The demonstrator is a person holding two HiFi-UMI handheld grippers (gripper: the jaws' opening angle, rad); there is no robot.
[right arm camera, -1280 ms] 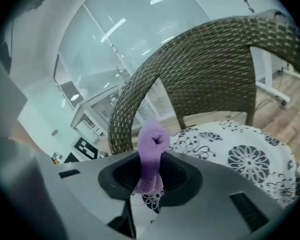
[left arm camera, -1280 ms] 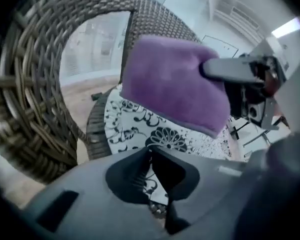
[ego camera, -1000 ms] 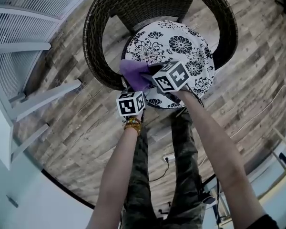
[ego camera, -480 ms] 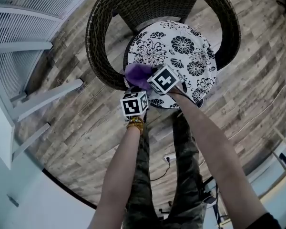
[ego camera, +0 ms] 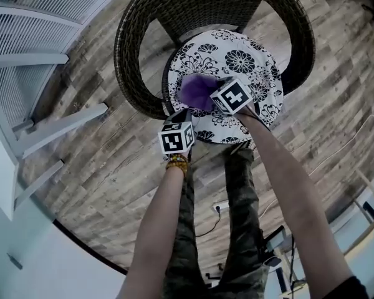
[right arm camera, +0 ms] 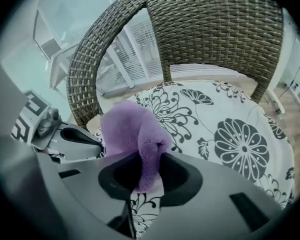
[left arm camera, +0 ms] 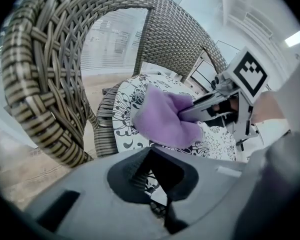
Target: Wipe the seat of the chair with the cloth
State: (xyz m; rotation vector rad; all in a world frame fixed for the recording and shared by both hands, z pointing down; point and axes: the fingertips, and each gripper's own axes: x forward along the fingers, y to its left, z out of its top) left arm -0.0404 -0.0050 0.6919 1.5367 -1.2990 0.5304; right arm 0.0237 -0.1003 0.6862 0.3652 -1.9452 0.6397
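A wicker chair (ego camera: 132,67) carries a round seat cushion (ego camera: 246,58), white with black flowers. My right gripper (ego camera: 207,96) is shut on a purple cloth (ego camera: 196,90), which lies bunched on the seat's front-left part. In the right gripper view the cloth (right arm camera: 127,129) runs down between the jaws of the right gripper (right arm camera: 149,160) above the cushion (right arm camera: 240,139). My left gripper (ego camera: 179,117) hovers at the seat's front-left edge, just below the cloth; its jaws look shut on nothing. In the left gripper view the cloth (left arm camera: 165,119) and the right gripper (left arm camera: 215,104) sit just beyond the left gripper (left arm camera: 152,155).
The curved wicker back and arms (right arm camera: 215,29) ring the seat on the far side and both flanks. White slatted frames (ego camera: 31,61) stand on the wood floor at the left. The person's legs (ego camera: 237,229) and a cable with a plug (ego camera: 219,208) are below the chair.
My right gripper has carried the purple cloth from the seat's front-left rim rightward and further onto the cushion. The left gripper has stayed almost still.
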